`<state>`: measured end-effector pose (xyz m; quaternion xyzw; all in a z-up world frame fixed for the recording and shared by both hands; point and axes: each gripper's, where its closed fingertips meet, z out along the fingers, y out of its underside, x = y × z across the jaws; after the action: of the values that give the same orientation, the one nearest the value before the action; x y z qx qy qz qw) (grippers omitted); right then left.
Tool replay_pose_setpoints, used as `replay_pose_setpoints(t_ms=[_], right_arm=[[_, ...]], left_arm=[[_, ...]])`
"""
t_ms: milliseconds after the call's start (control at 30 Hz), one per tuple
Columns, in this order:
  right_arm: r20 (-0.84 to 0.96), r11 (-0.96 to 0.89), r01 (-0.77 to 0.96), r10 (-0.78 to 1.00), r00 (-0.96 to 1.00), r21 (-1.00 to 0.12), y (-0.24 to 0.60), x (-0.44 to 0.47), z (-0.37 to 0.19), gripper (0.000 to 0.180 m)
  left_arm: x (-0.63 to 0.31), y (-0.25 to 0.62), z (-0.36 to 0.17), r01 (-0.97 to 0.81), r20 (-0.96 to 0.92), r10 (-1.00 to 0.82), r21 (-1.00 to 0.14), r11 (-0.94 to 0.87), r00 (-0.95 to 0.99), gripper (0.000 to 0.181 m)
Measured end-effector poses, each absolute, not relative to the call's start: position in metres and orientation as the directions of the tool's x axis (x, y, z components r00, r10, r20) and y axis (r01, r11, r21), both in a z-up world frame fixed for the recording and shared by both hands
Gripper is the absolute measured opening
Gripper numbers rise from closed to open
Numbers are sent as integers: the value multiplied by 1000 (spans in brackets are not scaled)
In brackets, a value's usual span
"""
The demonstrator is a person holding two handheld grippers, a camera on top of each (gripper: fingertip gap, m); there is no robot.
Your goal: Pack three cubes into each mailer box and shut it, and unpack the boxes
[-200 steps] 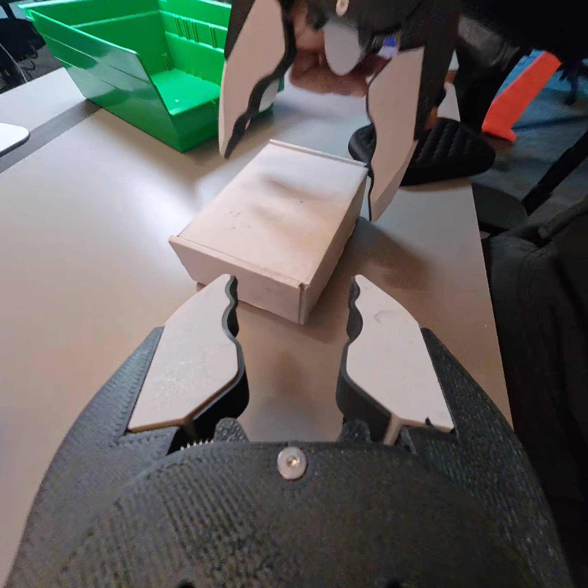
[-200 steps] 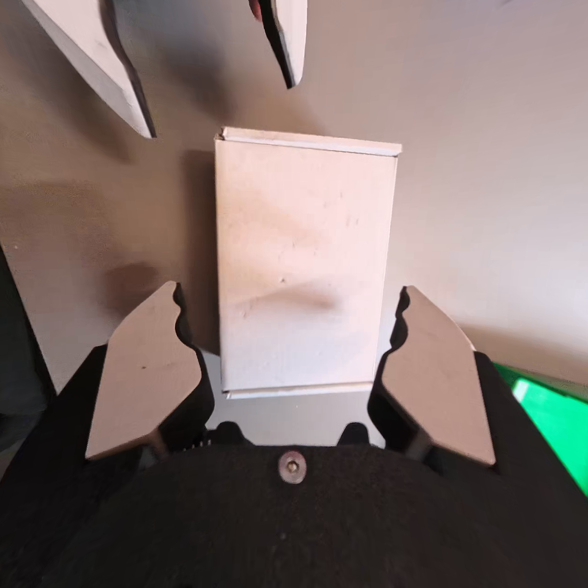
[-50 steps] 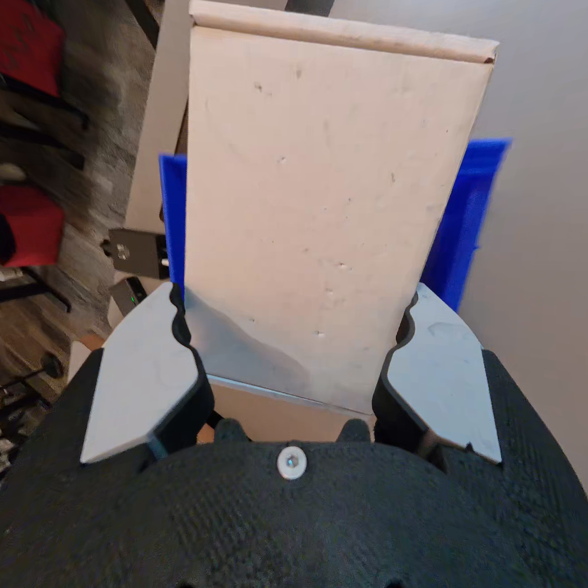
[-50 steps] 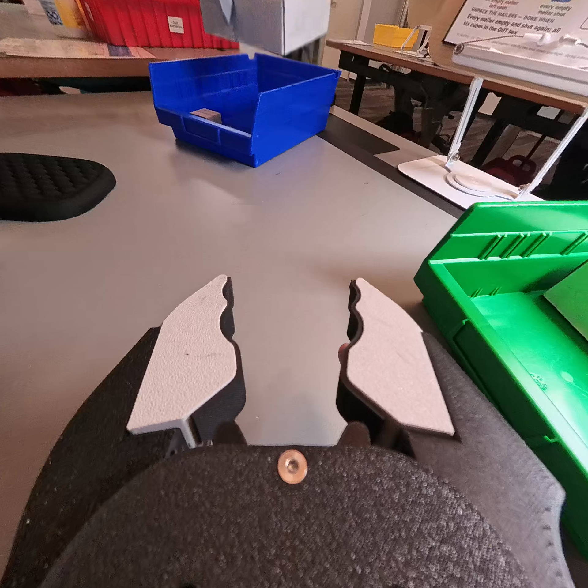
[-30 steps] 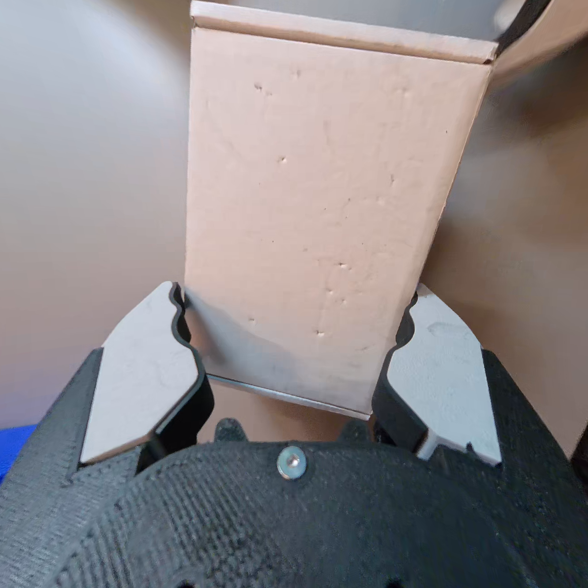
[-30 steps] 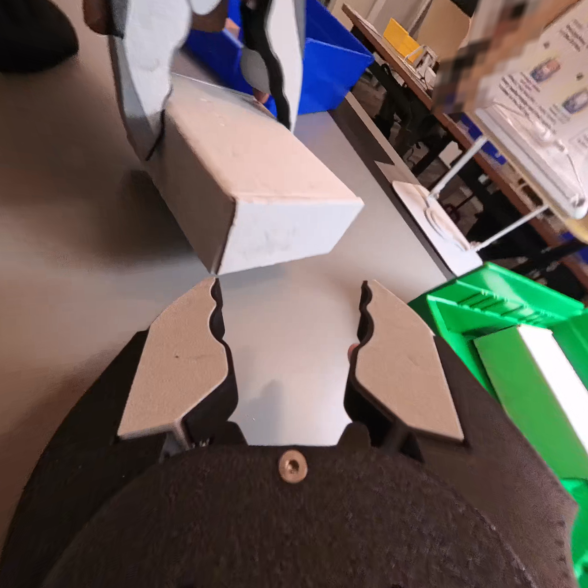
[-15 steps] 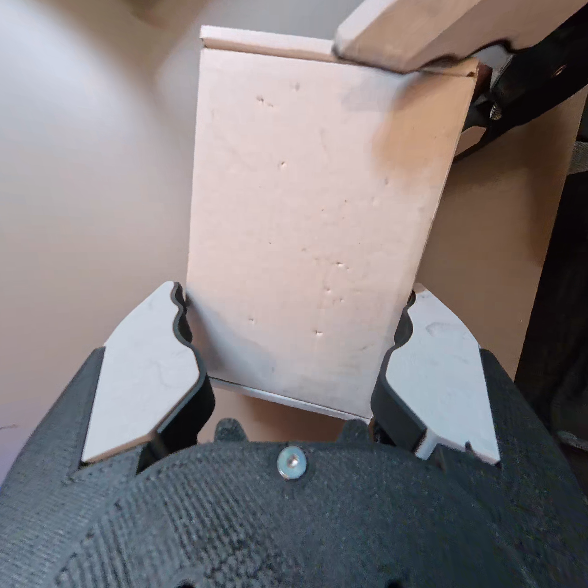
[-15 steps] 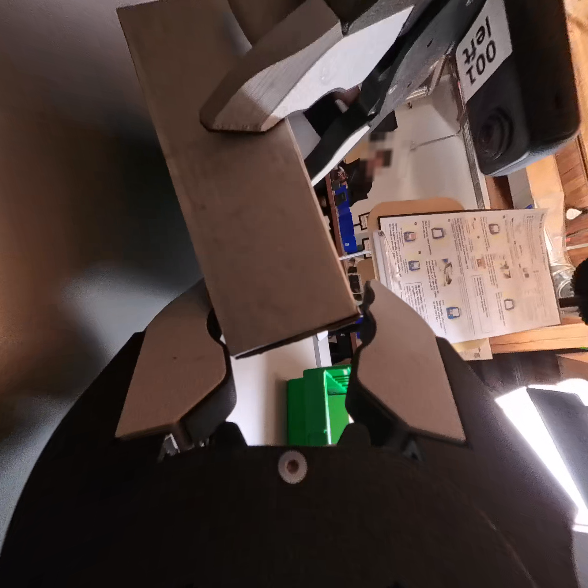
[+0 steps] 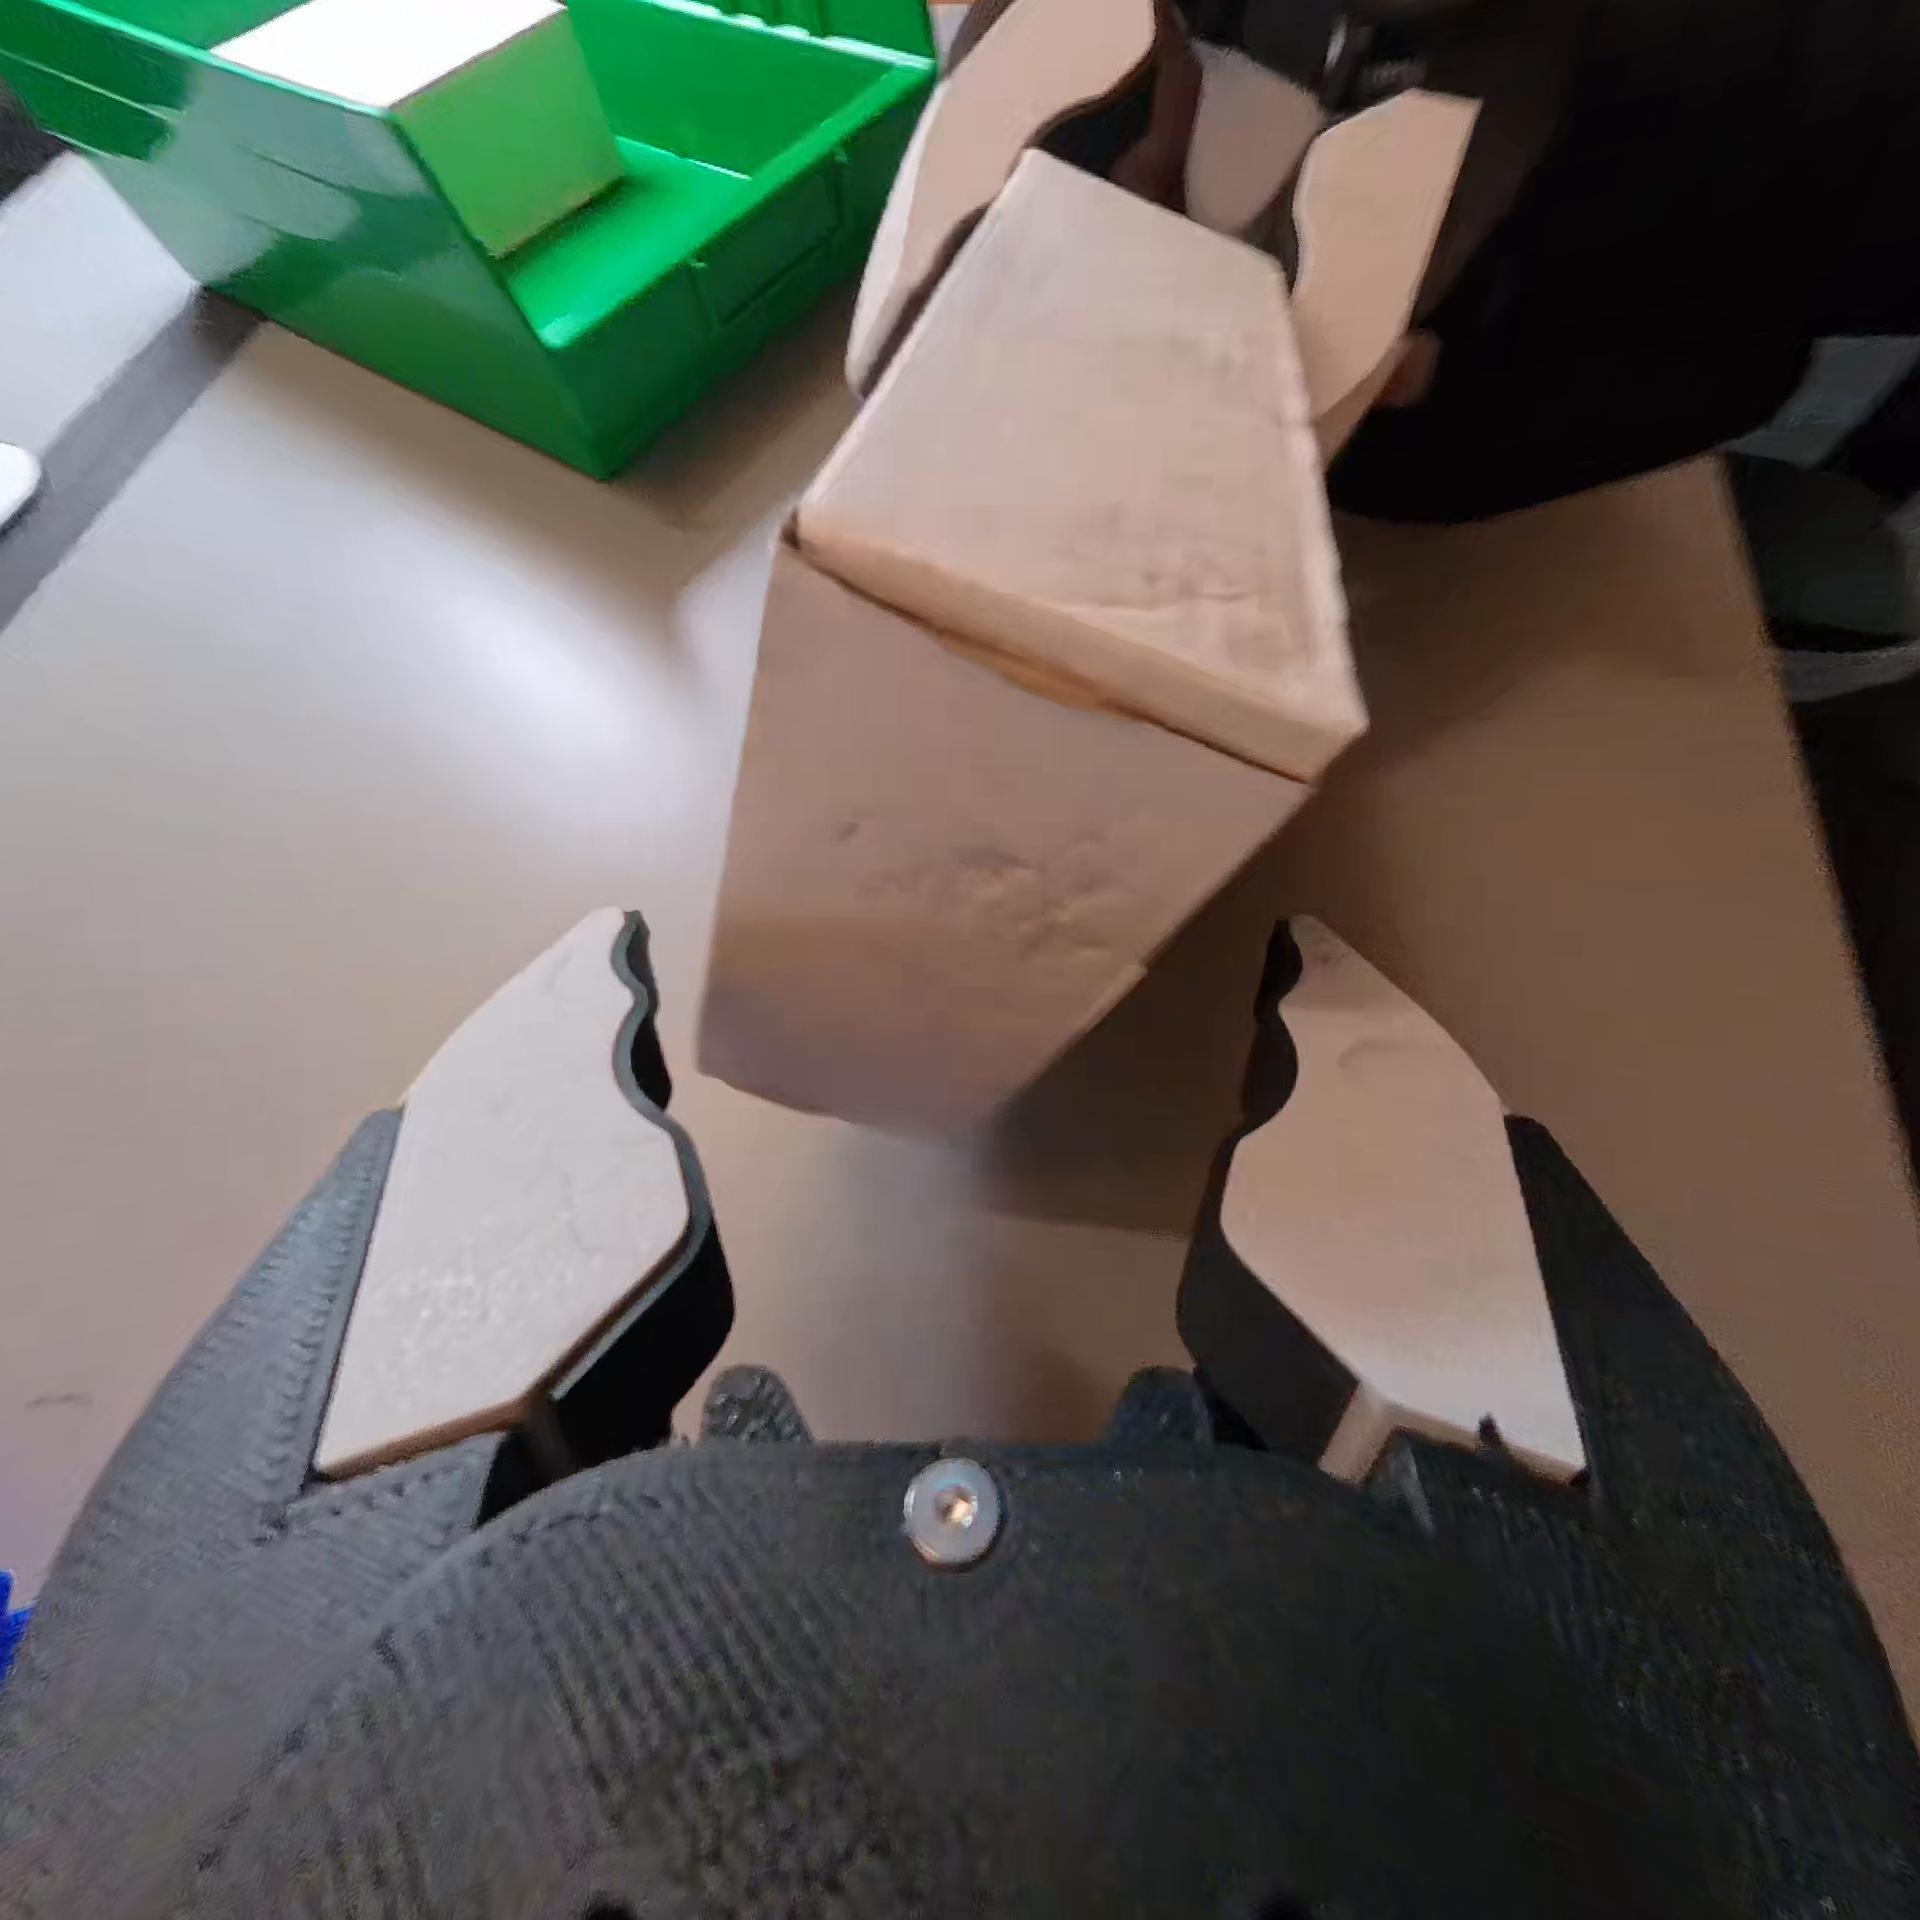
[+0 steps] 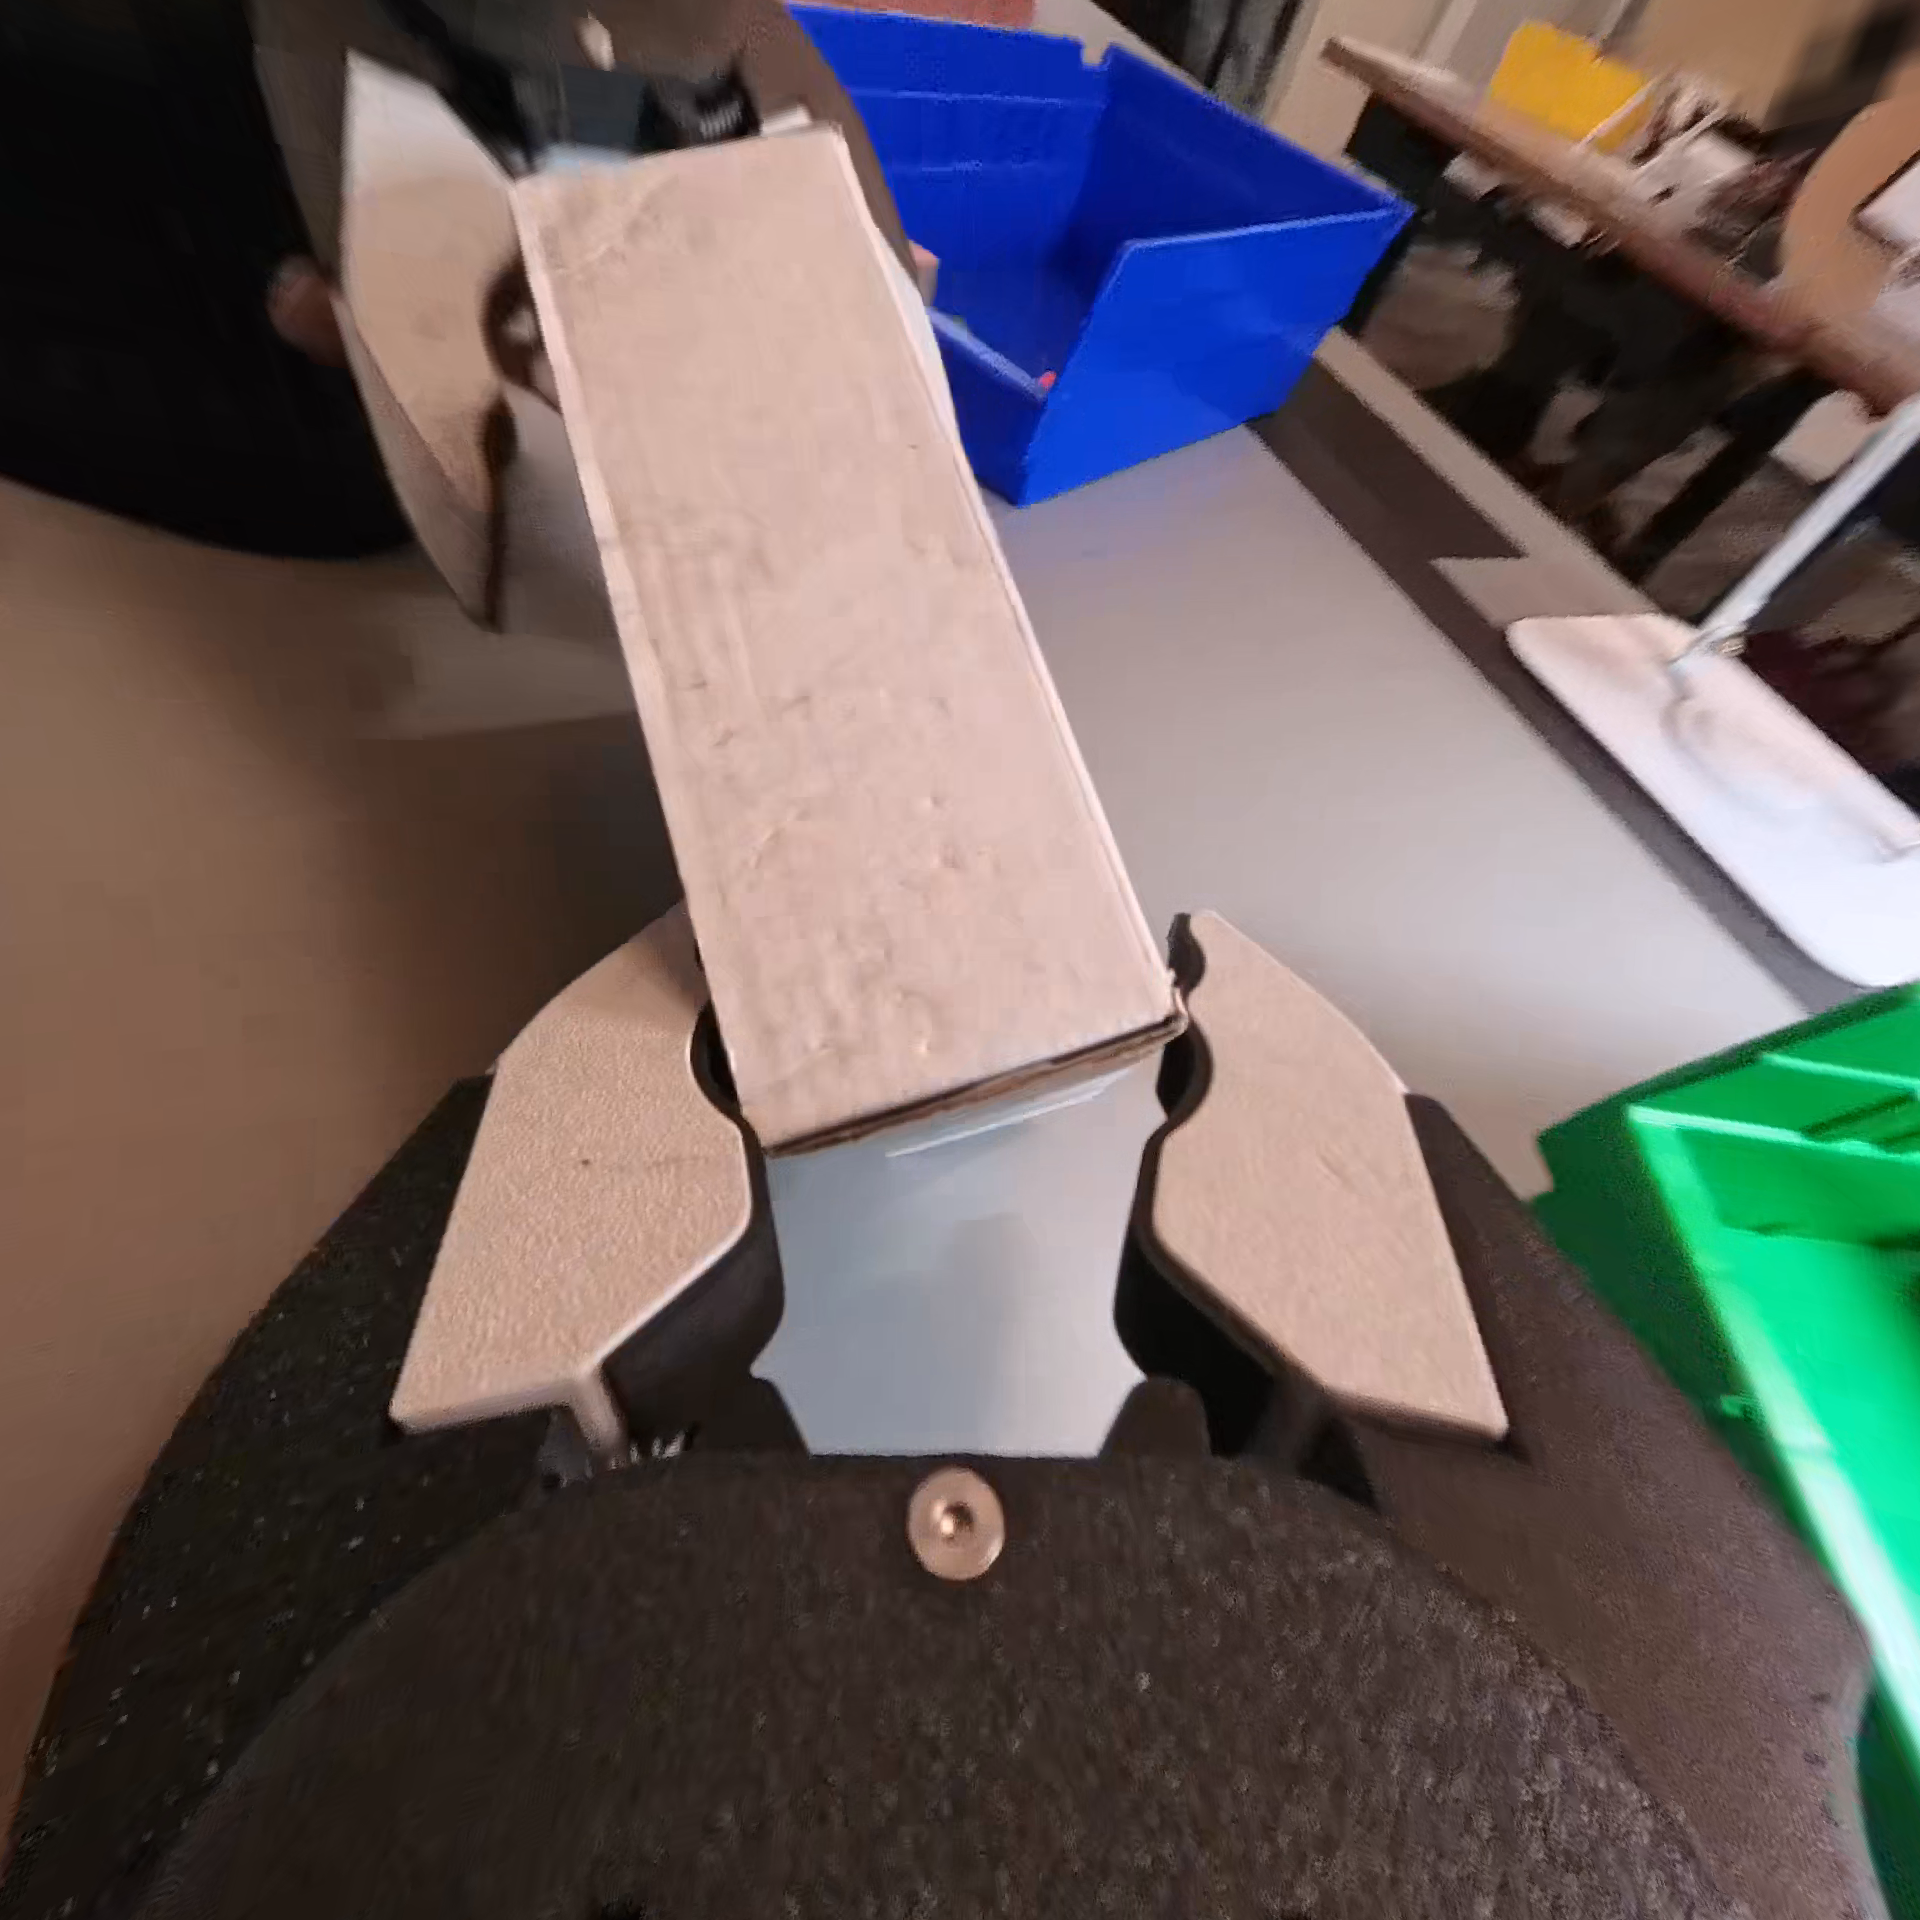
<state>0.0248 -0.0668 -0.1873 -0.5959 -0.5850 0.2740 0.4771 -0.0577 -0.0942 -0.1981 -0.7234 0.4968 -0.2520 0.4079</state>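
the grey tabletop (image 9: 312, 727) carries a green bin (image 9: 540, 312) and a blue bin (image 10: 1143, 260). the closed mailer box (image 9: 1039, 675) hangs tilted above the tabletop, one end clamped between the fingers of the right tool (image 10: 940, 997). the left tool (image 9: 956, 977) stands wide open just short of the box's other end, holding nothing.

The mailer (image 9: 1049, 665) (image 10: 831, 644) is a plain pale cardboard box, long and narrow, its surface dented and scuffed. Its lid is shut, with a thin seam showing along one edge. It is held tilted in the air above the desk (image 9: 364, 790), filling the middle of both frames. A second box (image 9: 436, 94), seen only in part, leans inside the green bin (image 9: 582, 343) at upper left.
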Motion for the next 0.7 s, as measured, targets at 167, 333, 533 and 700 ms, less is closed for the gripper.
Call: replay_pose_setpoints(t_ms=[167,333,533,700], right_arm=[[143,77,483,985,100,-872,-74,14,-189,81],[280,167,494,946,163,-853,-60,17,-158,80],[463,333,545,878,118,-769,-67,-3,-128,69],[580,432,595,811,73,-678,-68,-16,-125,60]], left_arm=[[-44,-94,-205,-503,-87,-928,-856,-116,363,82],[-48,-93,-213,-499,1,-925,-842,-207,381,75],[-53,-91,-211,-479,49,-911,-838,-261,409,74],[-61,-89,-209,-449,80,-900,-845,-289,429,73]])
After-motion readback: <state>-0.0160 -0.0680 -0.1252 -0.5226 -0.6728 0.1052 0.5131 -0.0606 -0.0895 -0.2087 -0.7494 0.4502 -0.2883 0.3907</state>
